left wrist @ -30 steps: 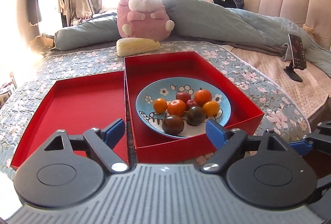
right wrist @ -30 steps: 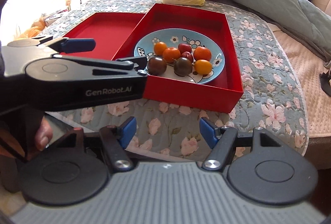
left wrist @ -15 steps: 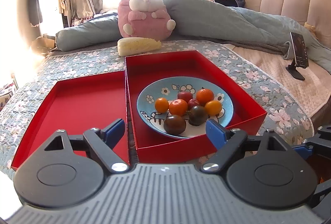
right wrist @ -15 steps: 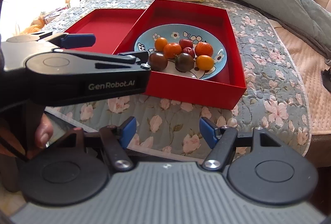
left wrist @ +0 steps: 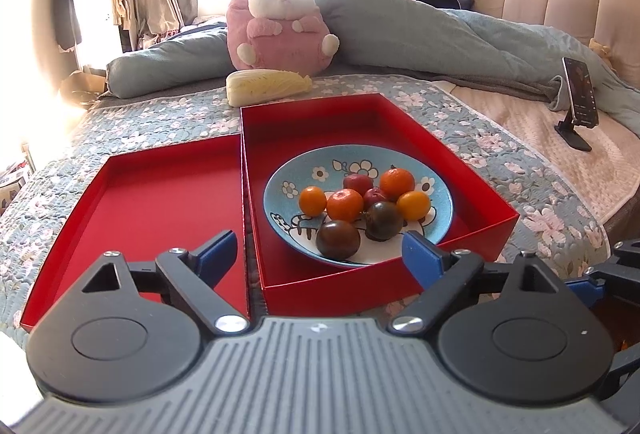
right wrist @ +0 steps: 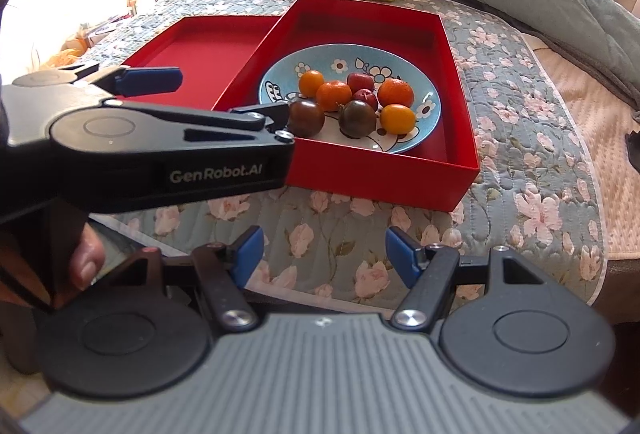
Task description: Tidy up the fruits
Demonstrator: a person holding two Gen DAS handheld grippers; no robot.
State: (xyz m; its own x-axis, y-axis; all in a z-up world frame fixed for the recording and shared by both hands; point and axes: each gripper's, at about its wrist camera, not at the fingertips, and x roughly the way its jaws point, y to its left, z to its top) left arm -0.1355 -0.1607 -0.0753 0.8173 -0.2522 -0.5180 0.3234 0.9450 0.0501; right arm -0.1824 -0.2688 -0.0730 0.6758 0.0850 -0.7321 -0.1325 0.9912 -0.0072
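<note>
A blue flowered plate (left wrist: 438,189) sits inside a deep red box (left wrist: 494,224) on the bed and holds several small fruits: orange ones (left wrist: 344,205), red ones (left wrist: 357,182) and two dark tomatoes (left wrist: 338,240). A shallow red tray (left wrist: 160,201) lies against the box's left side, with nothing in it. My left gripper (left wrist: 317,240) hovers just short of the box's near wall; its jaws are opening and nothing is between them. My right gripper (right wrist: 324,234) stands open over the quilt, well short of the box (right wrist: 380,177). The plate (right wrist: 430,101) also shows there.
The left gripper's body (right wrist: 168,141) crosses the right wrist view at the left, held by a hand (right wrist: 86,258). A cabbage (left wrist: 266,86), a pink plush toy (left wrist: 280,29) and a rolled duvet (left wrist: 440,33) lie behind the boxes. A phone on a stand (left wrist: 580,97) is at the right.
The left gripper's jaws stand slightly wider than before. Both hands and all the fruit have stayed where they were.
</note>
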